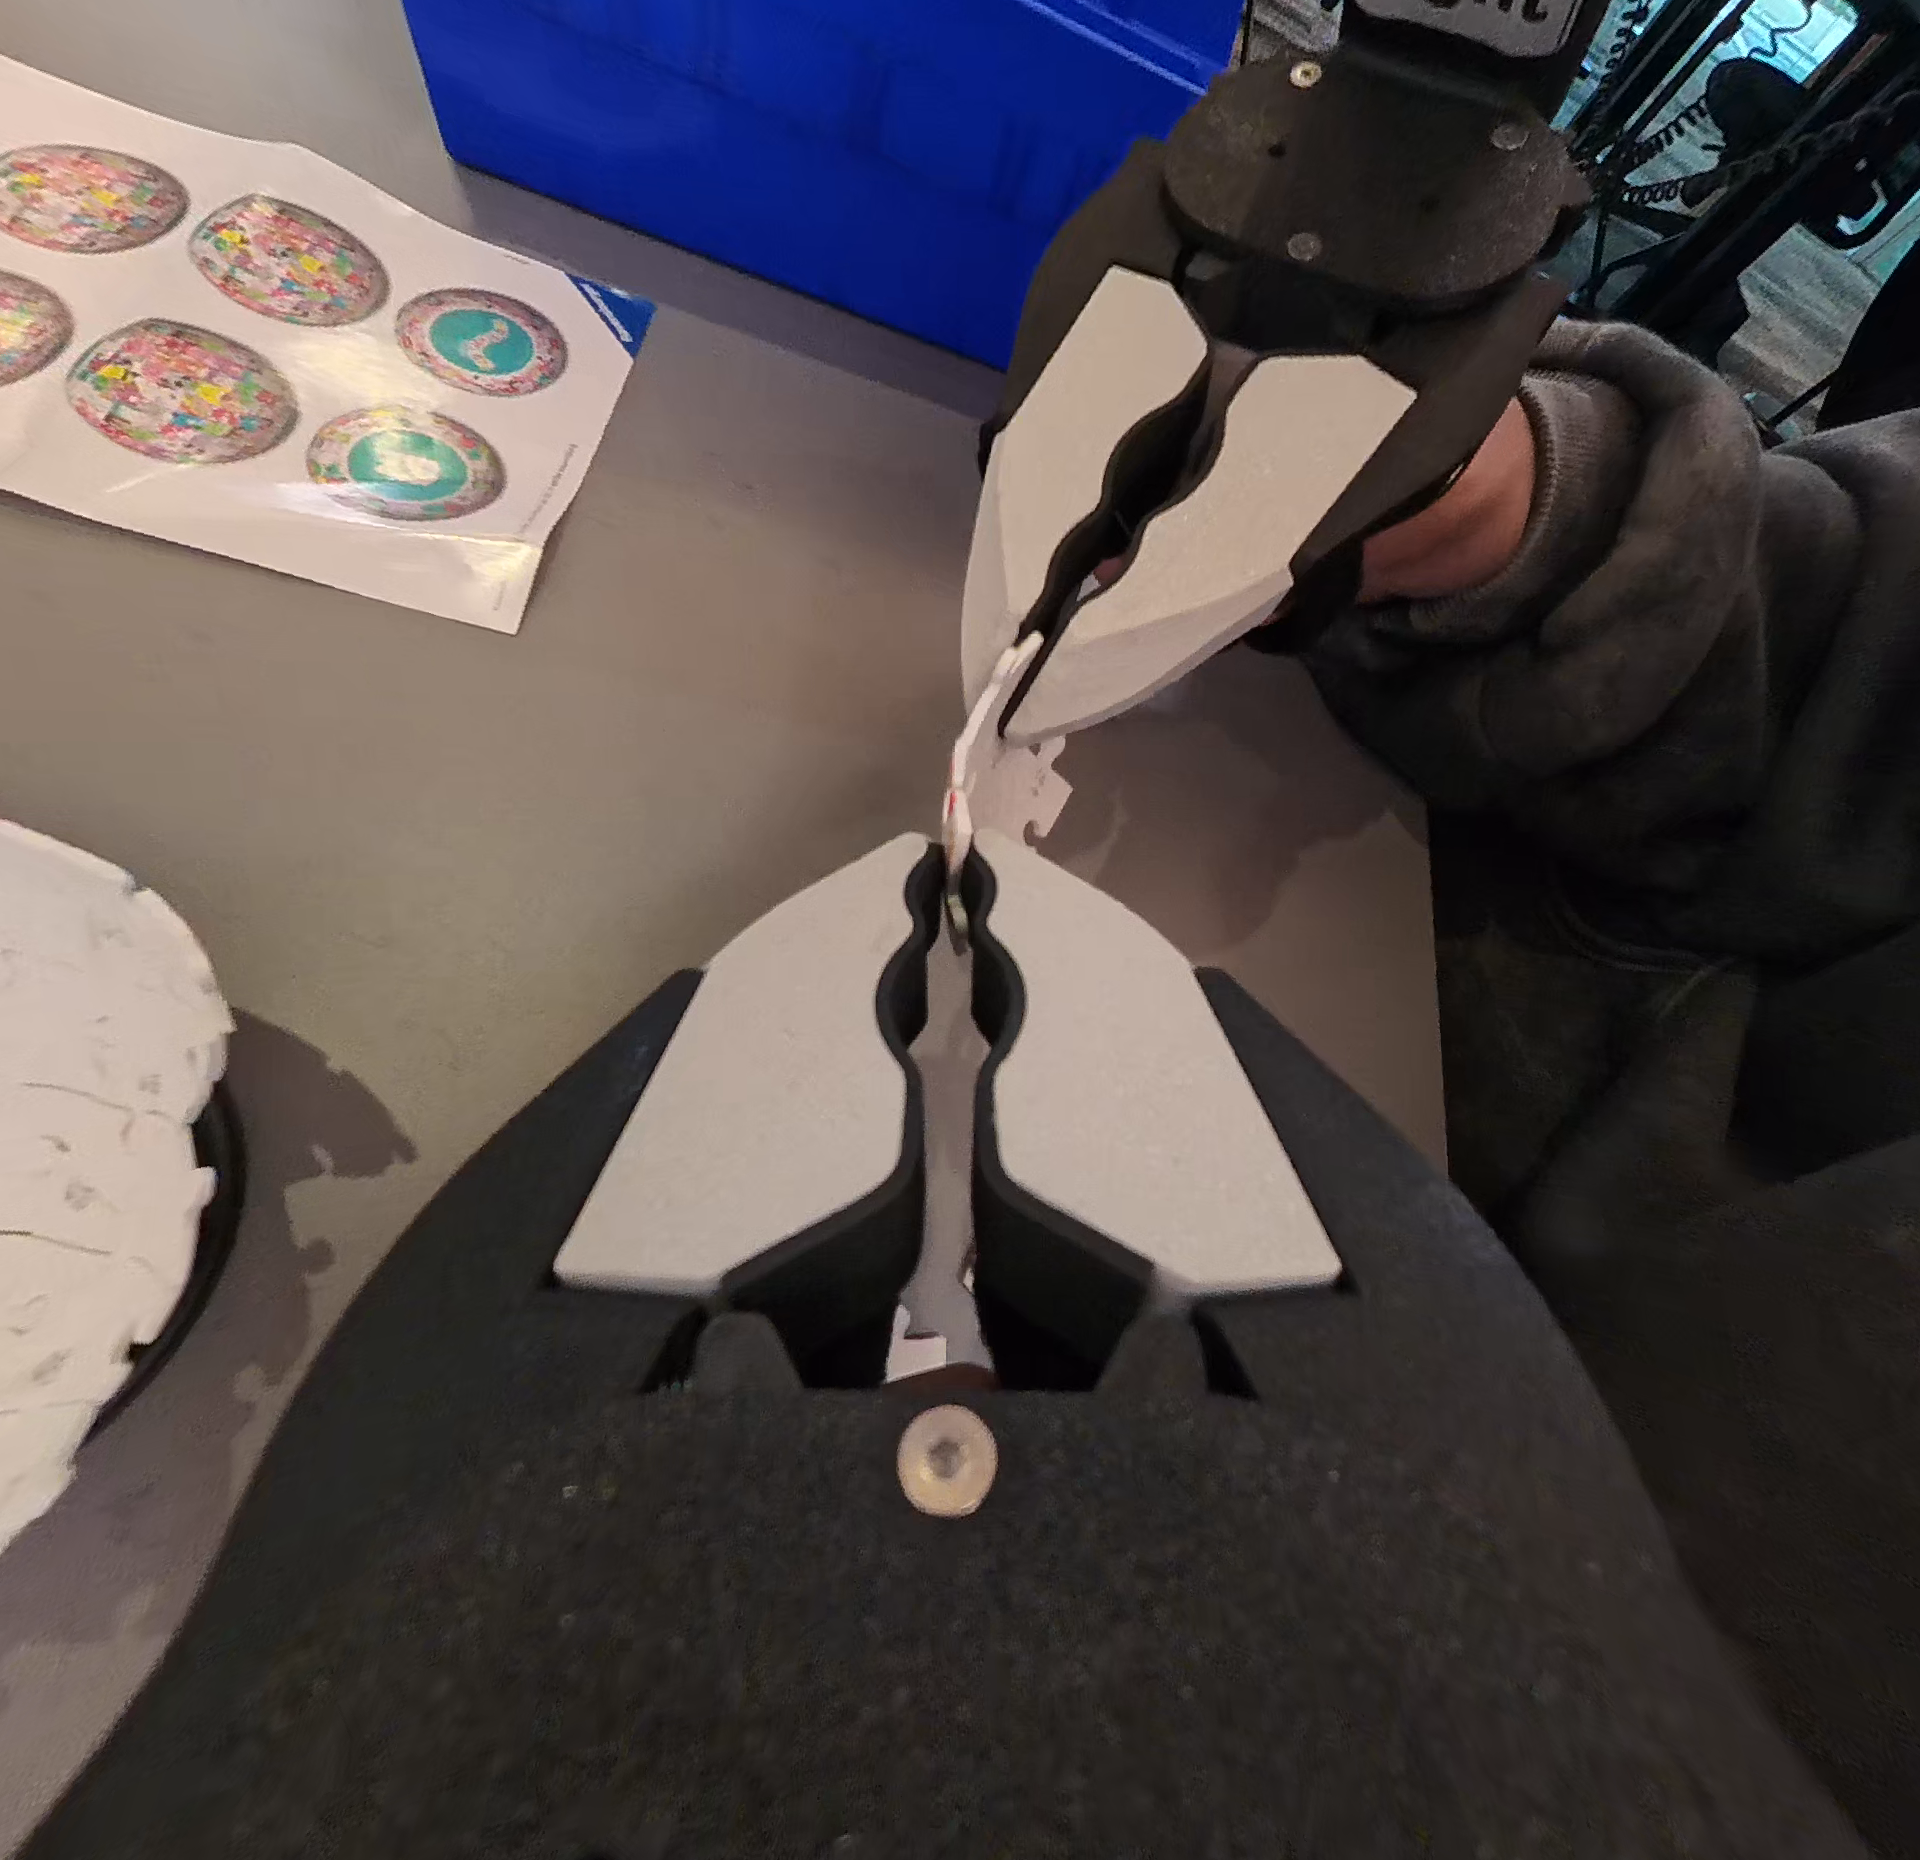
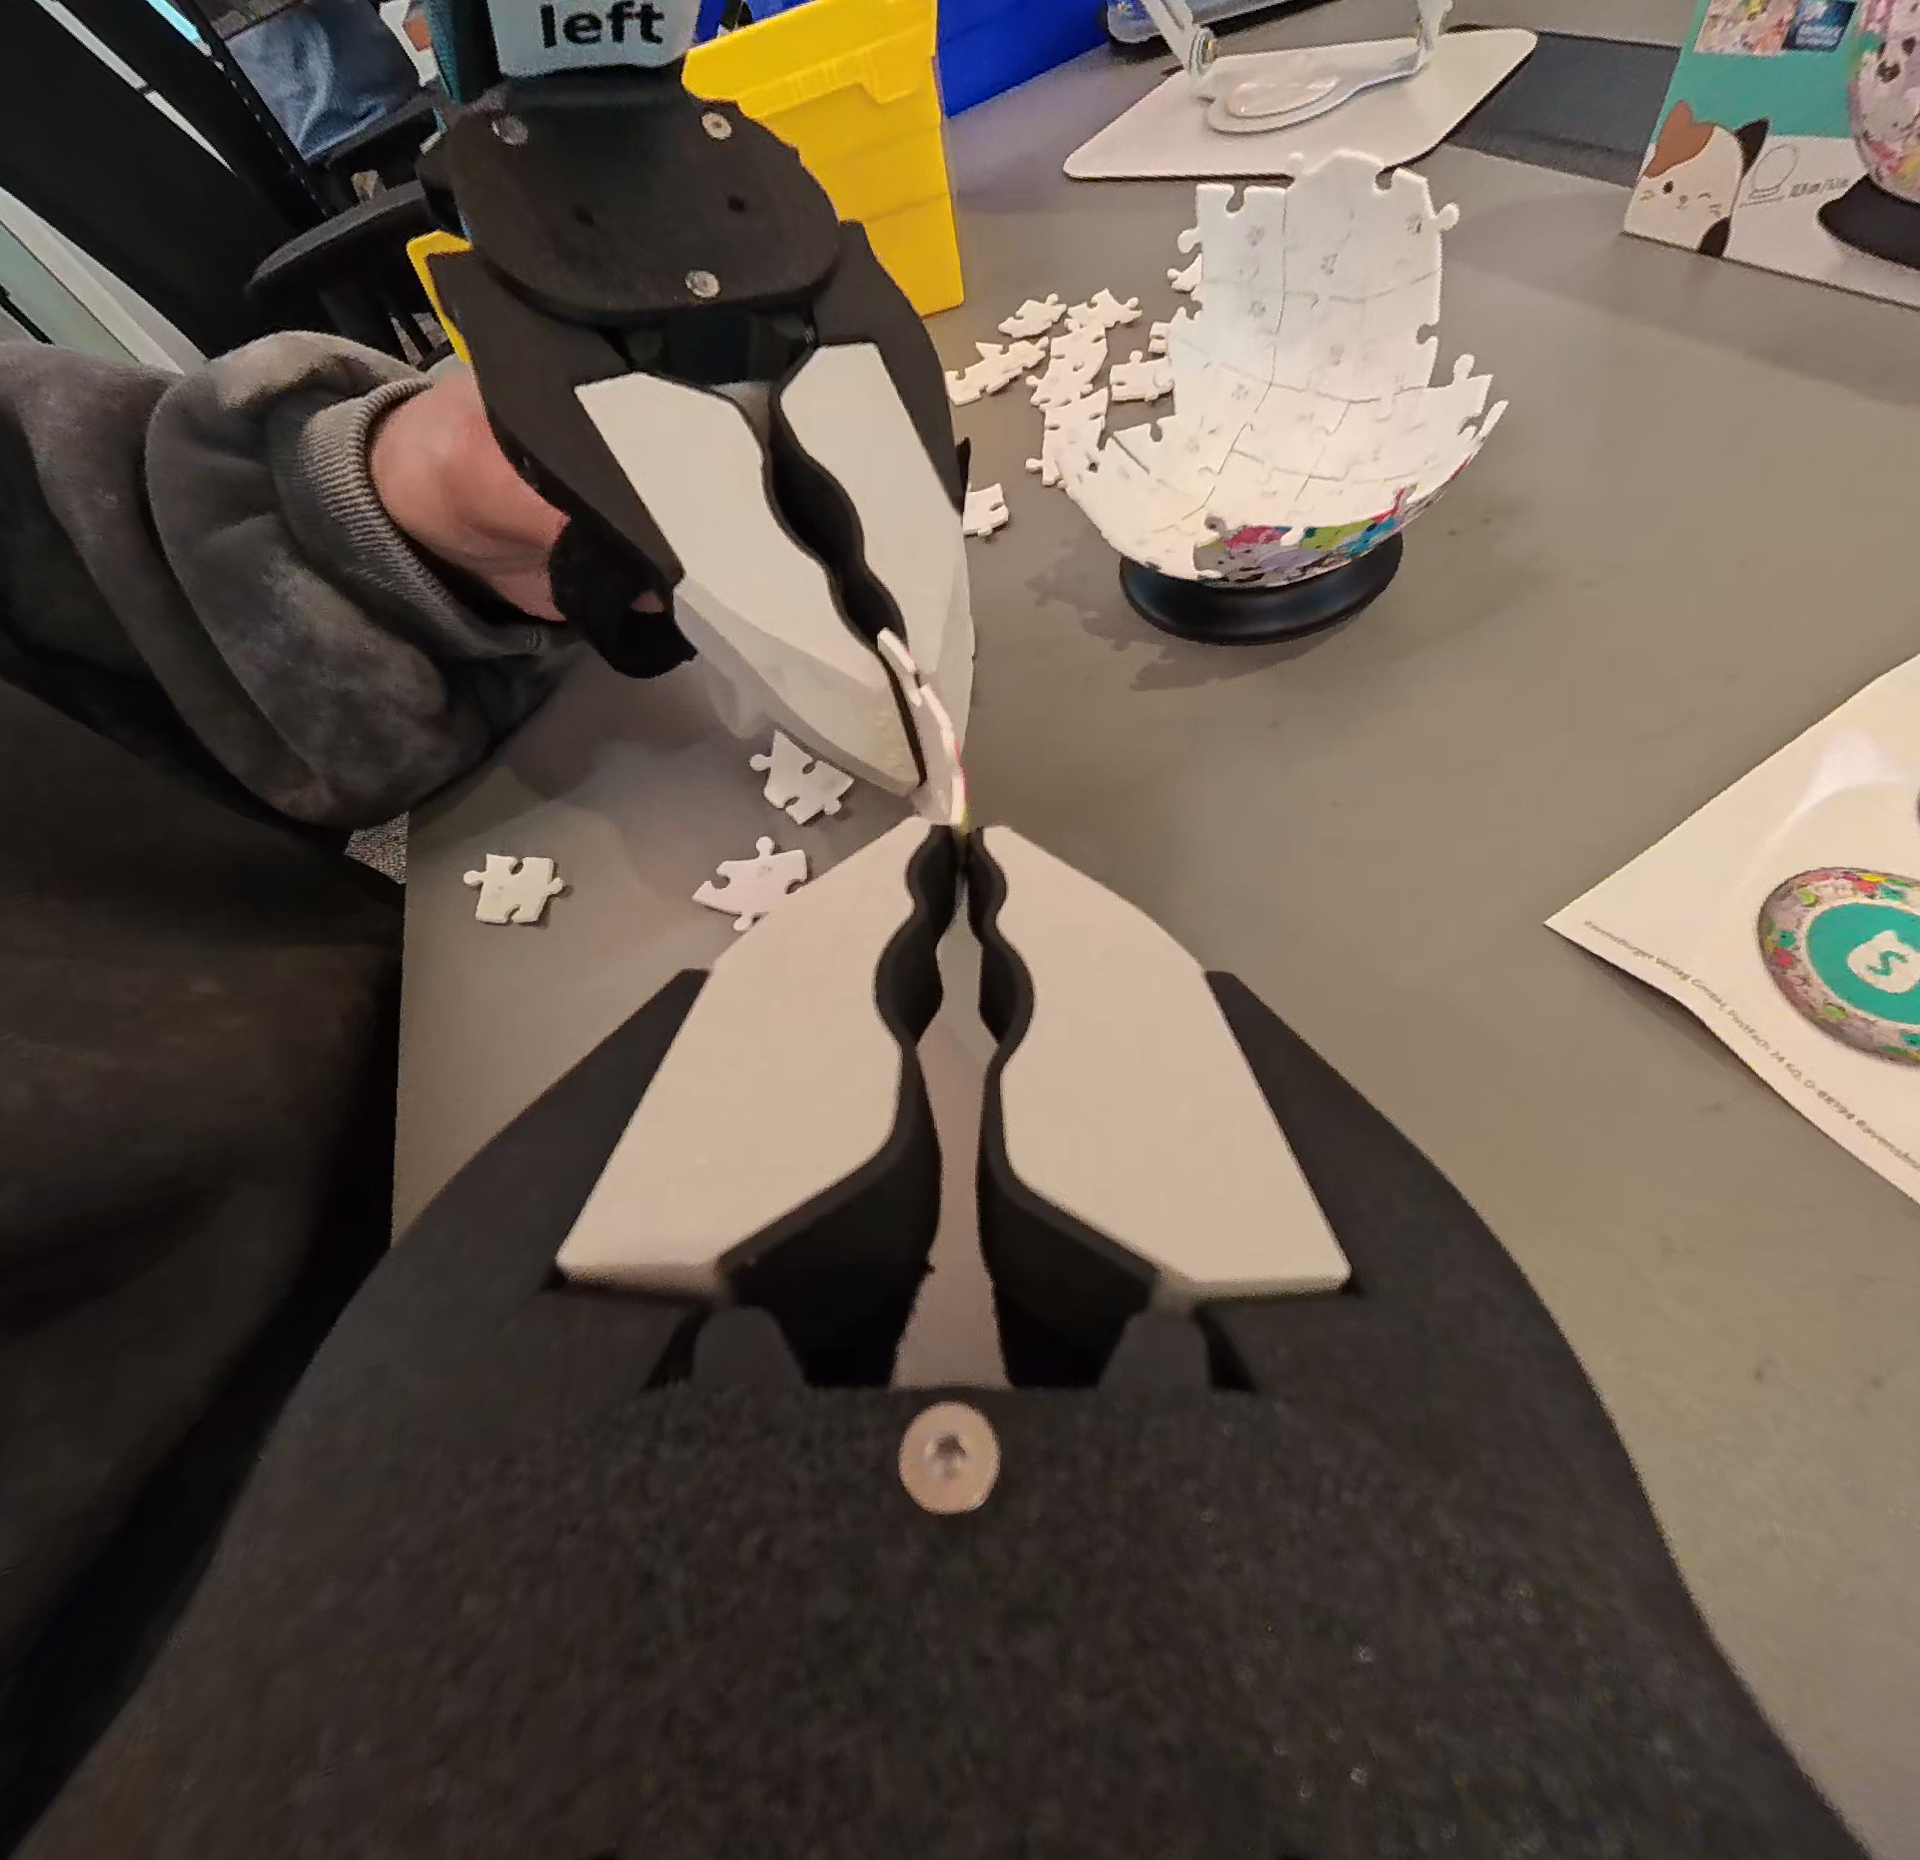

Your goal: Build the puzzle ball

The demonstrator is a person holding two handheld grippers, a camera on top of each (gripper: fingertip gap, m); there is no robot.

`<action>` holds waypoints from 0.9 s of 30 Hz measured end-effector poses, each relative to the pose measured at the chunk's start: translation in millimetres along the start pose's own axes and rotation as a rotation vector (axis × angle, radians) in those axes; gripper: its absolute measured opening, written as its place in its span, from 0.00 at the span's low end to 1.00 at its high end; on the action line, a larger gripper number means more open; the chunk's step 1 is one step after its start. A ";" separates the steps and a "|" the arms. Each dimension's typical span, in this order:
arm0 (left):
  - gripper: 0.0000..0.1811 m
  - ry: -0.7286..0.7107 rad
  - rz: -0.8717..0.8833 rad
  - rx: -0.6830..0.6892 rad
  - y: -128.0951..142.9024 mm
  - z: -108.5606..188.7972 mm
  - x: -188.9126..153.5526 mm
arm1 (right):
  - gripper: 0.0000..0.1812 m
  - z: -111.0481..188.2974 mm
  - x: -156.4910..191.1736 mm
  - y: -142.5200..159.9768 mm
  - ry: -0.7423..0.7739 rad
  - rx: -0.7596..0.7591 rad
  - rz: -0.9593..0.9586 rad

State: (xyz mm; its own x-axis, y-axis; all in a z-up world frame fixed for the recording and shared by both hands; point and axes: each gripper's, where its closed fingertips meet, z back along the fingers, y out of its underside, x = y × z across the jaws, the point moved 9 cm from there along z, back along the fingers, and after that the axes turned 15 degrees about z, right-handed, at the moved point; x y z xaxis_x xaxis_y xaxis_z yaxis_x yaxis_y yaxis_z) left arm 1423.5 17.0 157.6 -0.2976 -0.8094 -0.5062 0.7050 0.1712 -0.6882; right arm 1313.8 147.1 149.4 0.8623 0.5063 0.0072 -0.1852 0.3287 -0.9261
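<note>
Two handheld grippers meet tip to tip above a grey surface, each clamped on a white puzzle piece. The left gripper pinches one piece edge-on between its closed fingers; the right gripper holds the adjoining piece, and the two pieces touch where the tips meet. Beyond them the half-built ball, a white shell open at the top, sits in a black stand. Loose pieces lie heaped just beside it, with a few more below the grippers. A printed guide sheet lies flat nearby, a yellow bin and blue bin behind.
</note>
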 end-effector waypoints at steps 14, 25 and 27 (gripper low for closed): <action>0.22 -0.283 -0.055 -0.161 -45.7 106.2 30.6 | 0.01 -0.4 -50.1 -59.4 0.052 -0.008 0.110; 0.29 -0.473 -0.034 0.184 -83.9 126.8 131.9 | 0.01 -100.6 -161.5 -103.7 -0.082 0.352 0.309; 0.33 -0.476 -0.080 0.249 -93.4 125.4 137.0 | 0.01 -113.5 -169.5 -104.7 -0.097 0.398 0.351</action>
State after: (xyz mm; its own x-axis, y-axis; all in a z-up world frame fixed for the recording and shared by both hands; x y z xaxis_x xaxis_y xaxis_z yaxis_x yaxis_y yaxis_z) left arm 1397.6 -180.4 217.7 -0.0725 -0.9894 -0.1259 0.8404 0.0074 -0.5420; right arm 1240.5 -63.7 202.3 0.6728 0.7048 -0.2249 -0.6348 0.3938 -0.6649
